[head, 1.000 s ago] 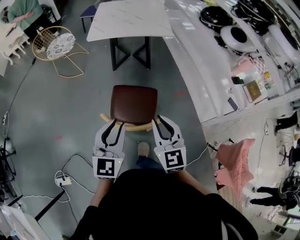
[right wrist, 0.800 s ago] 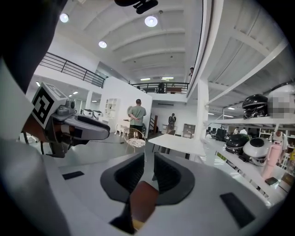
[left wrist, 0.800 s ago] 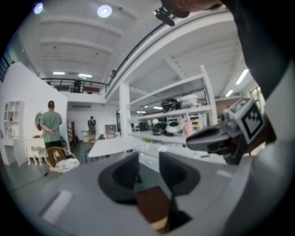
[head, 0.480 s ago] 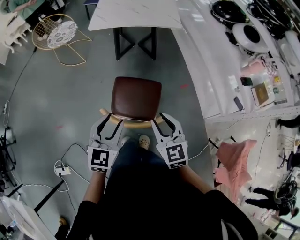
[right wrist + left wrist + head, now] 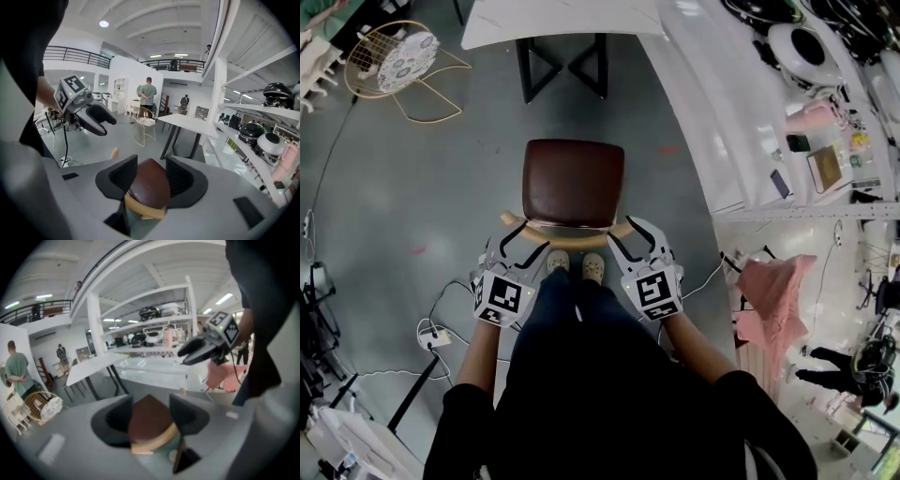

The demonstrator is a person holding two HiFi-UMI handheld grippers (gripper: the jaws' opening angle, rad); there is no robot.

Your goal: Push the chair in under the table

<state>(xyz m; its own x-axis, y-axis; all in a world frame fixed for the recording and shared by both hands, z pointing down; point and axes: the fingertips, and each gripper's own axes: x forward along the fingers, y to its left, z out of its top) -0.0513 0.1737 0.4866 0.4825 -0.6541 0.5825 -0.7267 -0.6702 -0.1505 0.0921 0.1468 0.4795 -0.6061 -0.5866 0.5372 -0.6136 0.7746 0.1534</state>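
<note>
The chair (image 5: 574, 183) has a brown seat and a curved wooden backrest (image 5: 570, 228). It stands on the grey floor, short of the white marble table (image 5: 562, 19) with black legs. My left gripper (image 5: 520, 248) sits just behind the backrest's left end. My right gripper (image 5: 630, 234) sits behind its right end. Both have just been opening and stand open with nothing pressed between their pads. In the left gripper view the jaws (image 5: 150, 404) frame the seat (image 5: 150, 420). In the right gripper view the gripper (image 5: 151, 164) frames the seat (image 5: 150, 187) the same way.
A gold wire chair (image 5: 394, 61) stands at the far left. A long white counter (image 5: 712, 122) with helmets runs along the right. A power strip with cables (image 5: 431, 336) lies on the floor at left, and a pink cloth (image 5: 773, 300) hangs at right. The person's shoes (image 5: 572, 265) are right behind the chair.
Both grippers have sunk lower behind the backrest and their jaws have spread wider. The person's feet have come up close behind the chair. The chair itself has not visibly shifted.
</note>
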